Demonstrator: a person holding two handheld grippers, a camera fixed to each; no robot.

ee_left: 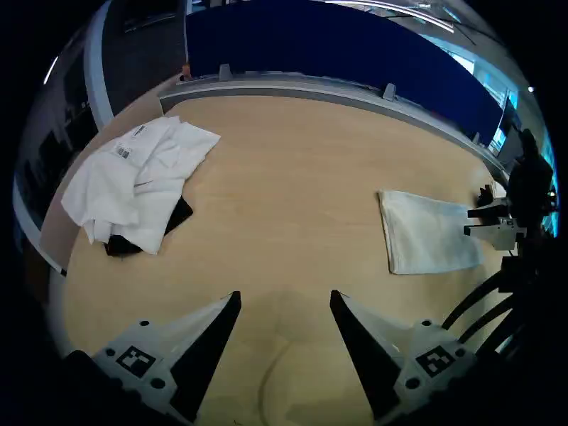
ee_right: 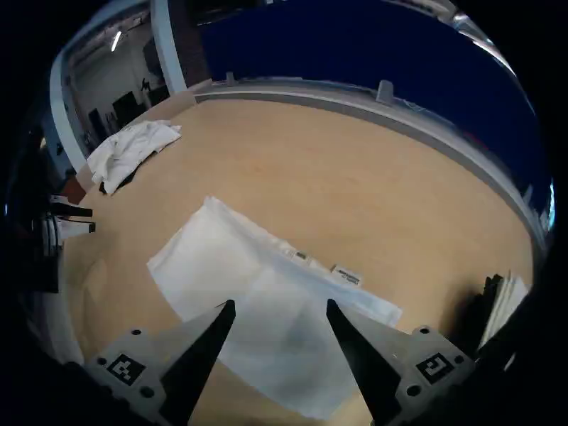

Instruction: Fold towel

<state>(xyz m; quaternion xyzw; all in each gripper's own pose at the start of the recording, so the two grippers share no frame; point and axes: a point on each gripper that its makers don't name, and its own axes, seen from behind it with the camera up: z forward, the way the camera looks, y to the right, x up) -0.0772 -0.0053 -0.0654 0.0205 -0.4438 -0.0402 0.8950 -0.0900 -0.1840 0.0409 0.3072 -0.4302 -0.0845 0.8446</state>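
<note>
Beneath the spread right tongs (ee_right: 279, 303) lies a flat rectangular towel (ee_right: 241, 277); left tongs (ee_left: 284, 292) spread.

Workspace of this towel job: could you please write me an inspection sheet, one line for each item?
Surface: pale wooden table.
Job's things: white towel lying flat on it, labels on one edge.
Clutter: heap of white cloths over something dark; stack of flat things at the table edge.
Grippers: left gripper open over bare table; right gripper open over the towel.
Cables: black cables beside the right gripper.
Surroundings: blue partition behind the table.
</note>
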